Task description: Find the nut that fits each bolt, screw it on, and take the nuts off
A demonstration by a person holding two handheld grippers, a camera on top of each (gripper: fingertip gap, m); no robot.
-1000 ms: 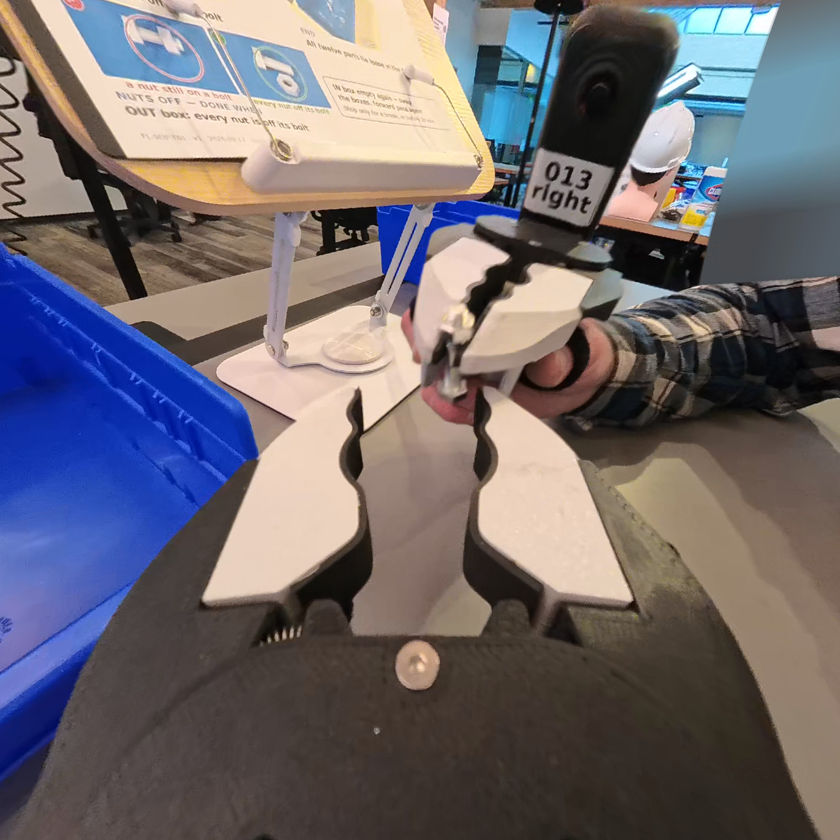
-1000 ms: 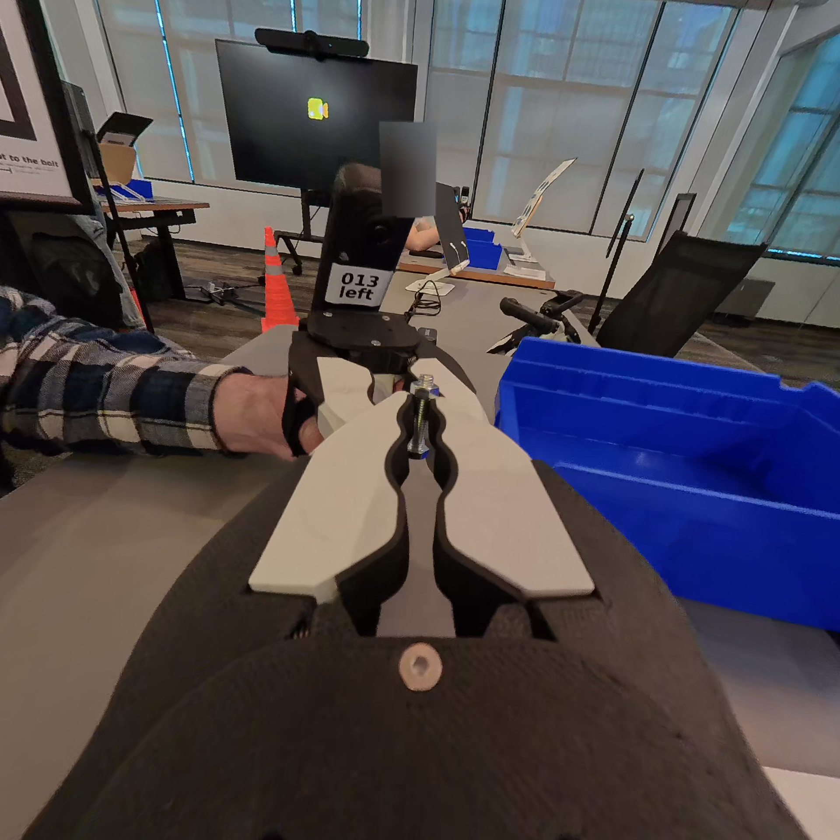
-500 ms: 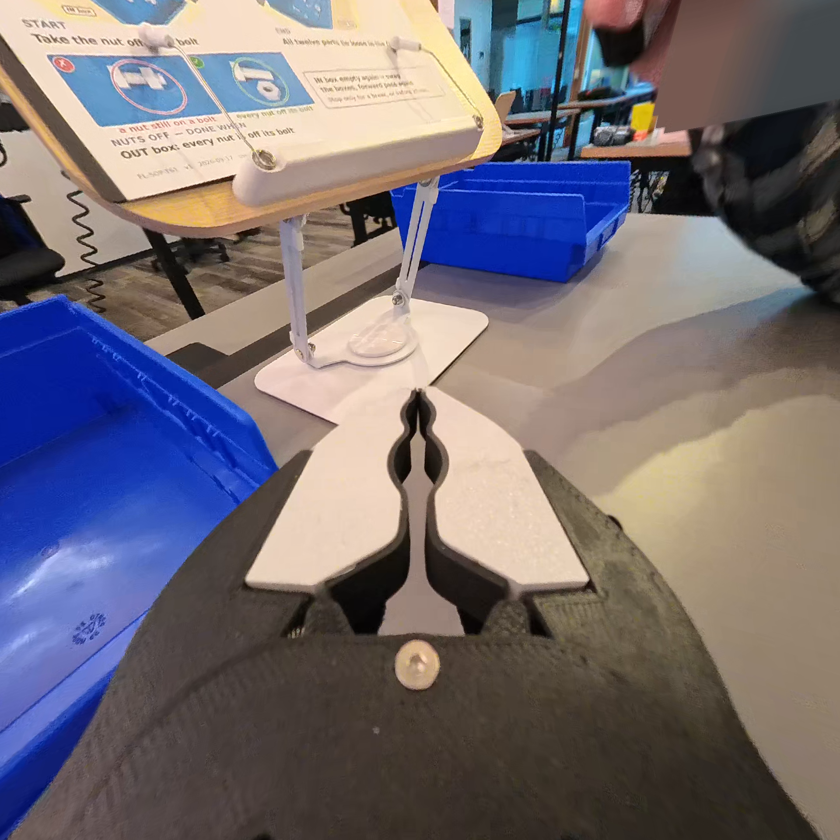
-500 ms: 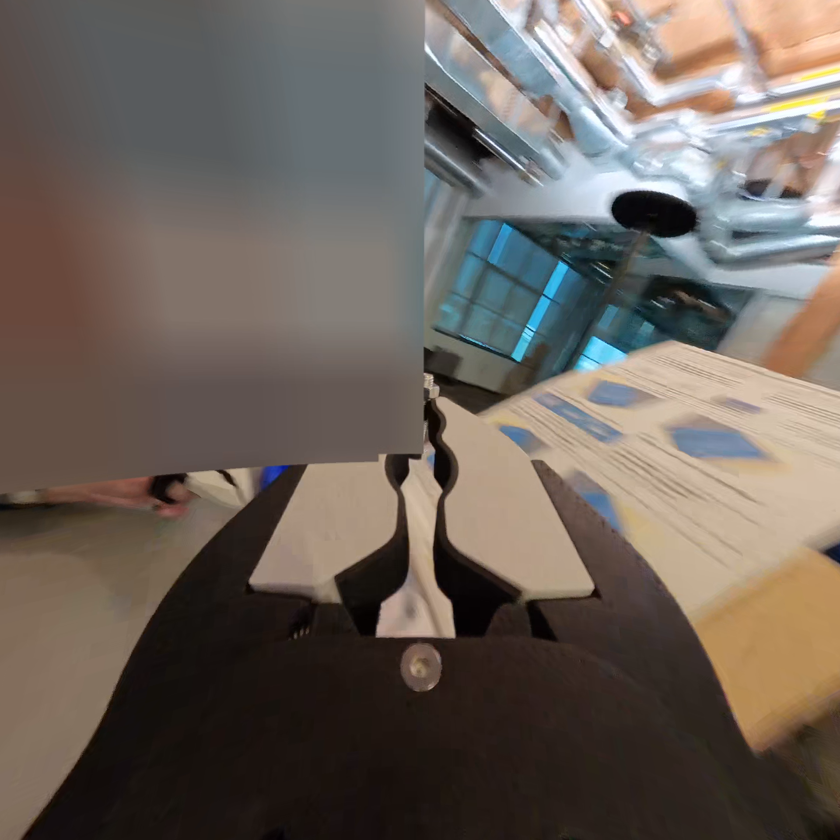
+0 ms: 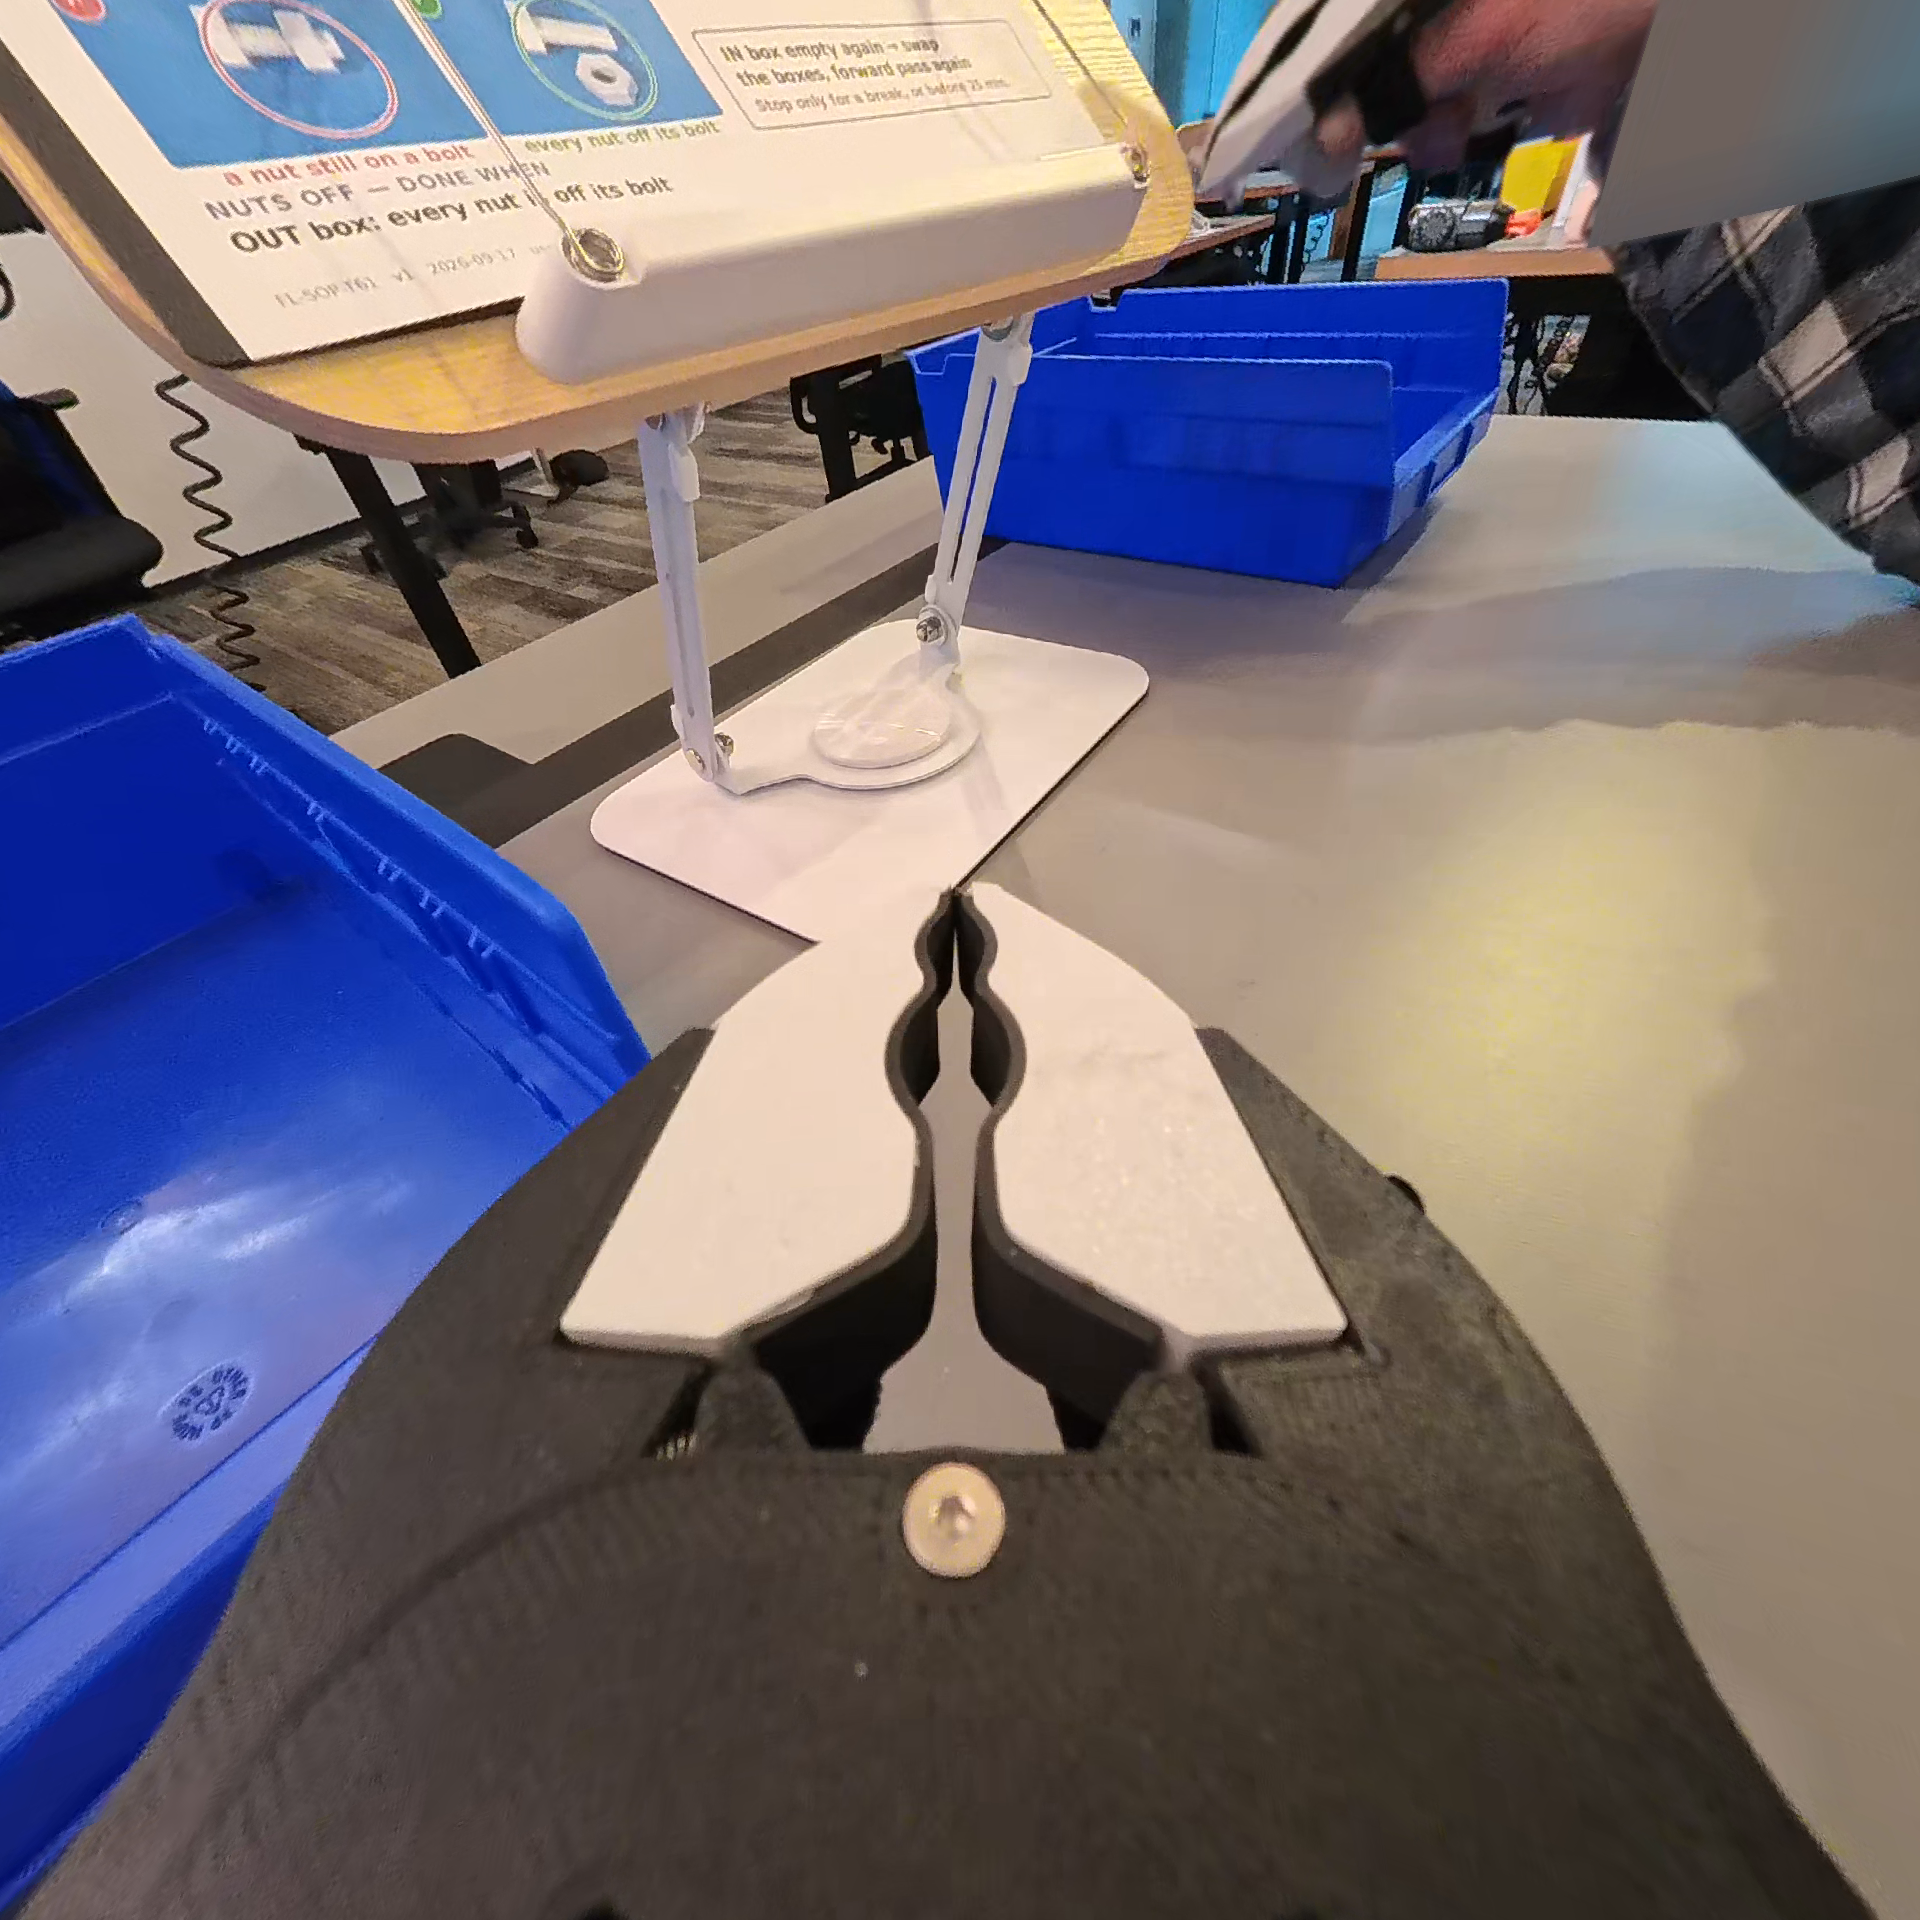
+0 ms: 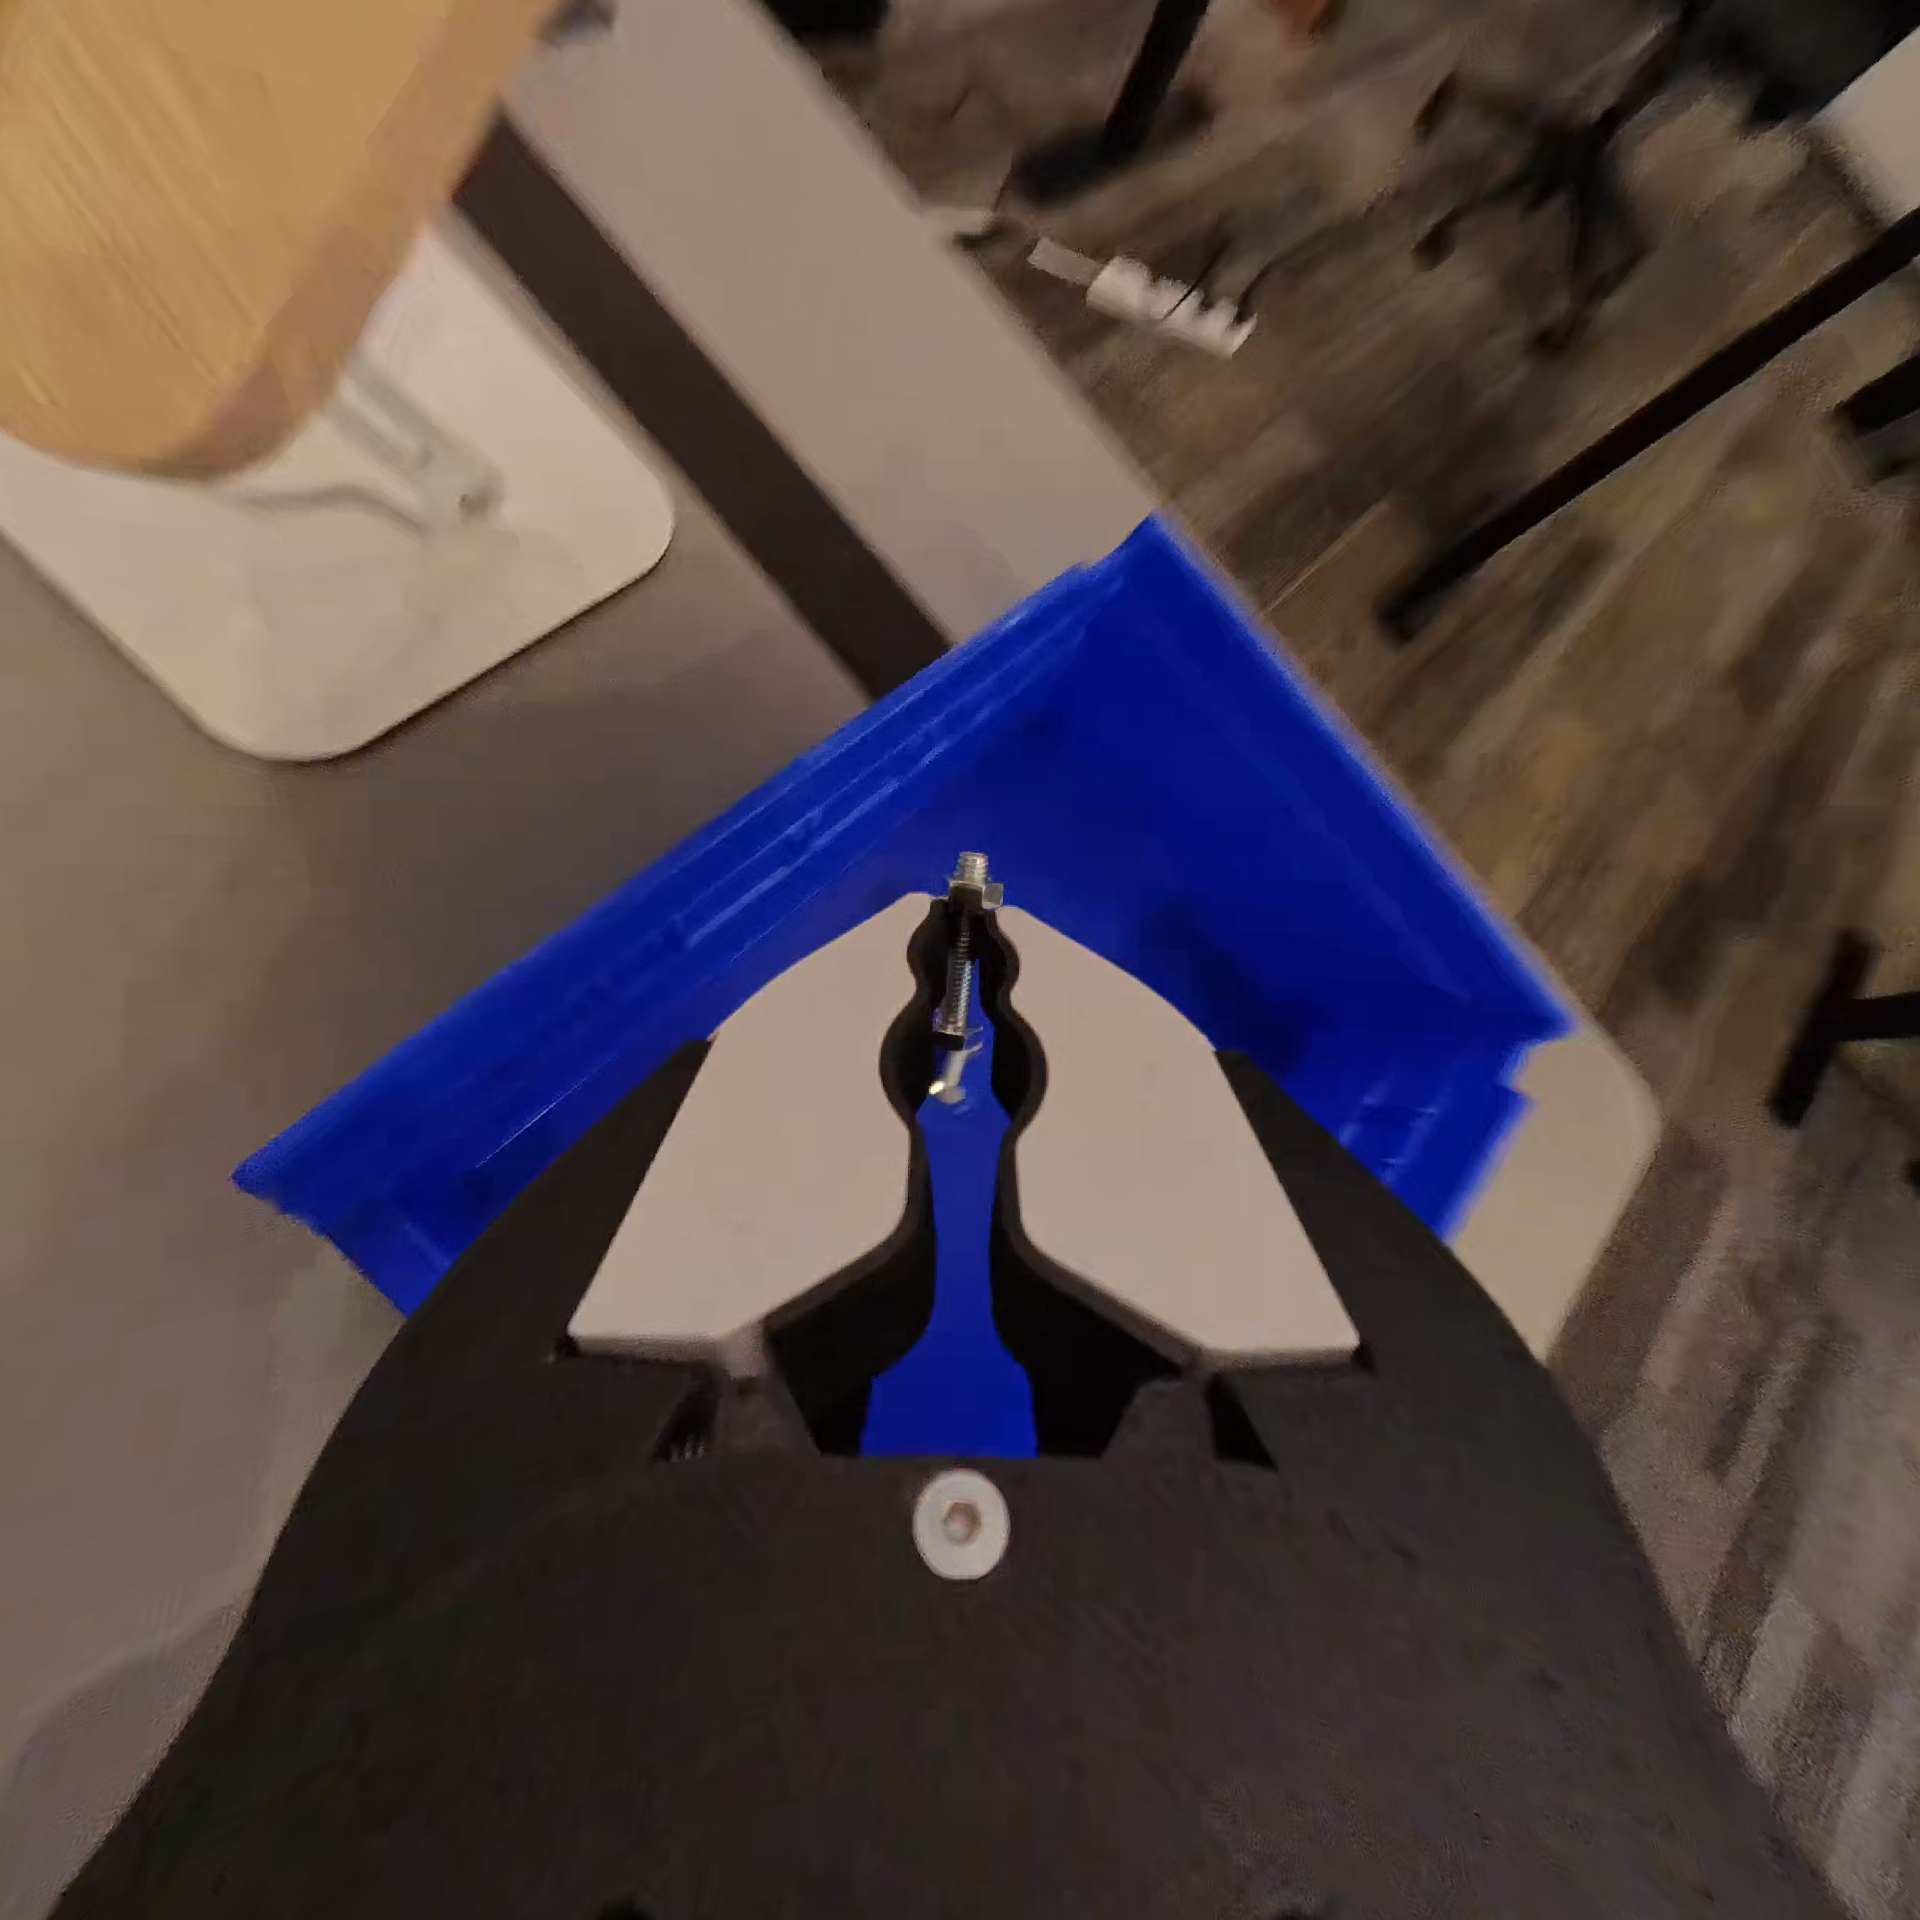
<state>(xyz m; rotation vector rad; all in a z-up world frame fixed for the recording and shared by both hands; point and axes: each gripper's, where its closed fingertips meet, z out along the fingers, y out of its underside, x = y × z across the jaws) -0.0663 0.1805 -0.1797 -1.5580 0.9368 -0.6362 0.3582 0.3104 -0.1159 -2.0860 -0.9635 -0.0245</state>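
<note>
My right gripper is shut on a small silver bolt that lies along its jaws, with a nut threaded near the end that sticks out past the fingertips. It hangs over a blue bin. A second small bolt lies on the bin floor and shows through the jaw gap. My left gripper is shut with nothing between its pads, low over the grey table. The right gripper shows blurred at the top right of the left wrist view, held by a hand.
A white stand carries a wooden board with an instruction sheet; its base also shows in the right wrist view. One blue bin lies at my left, another at the far side. A plaid sleeve is at the right. There is about 45 cm between the tips of the two grippers.
My left gripper closed on air and drew back from the right gripper. My right gripper swung up and over with the bolt and nut, and now points down into the blue bin.
</note>
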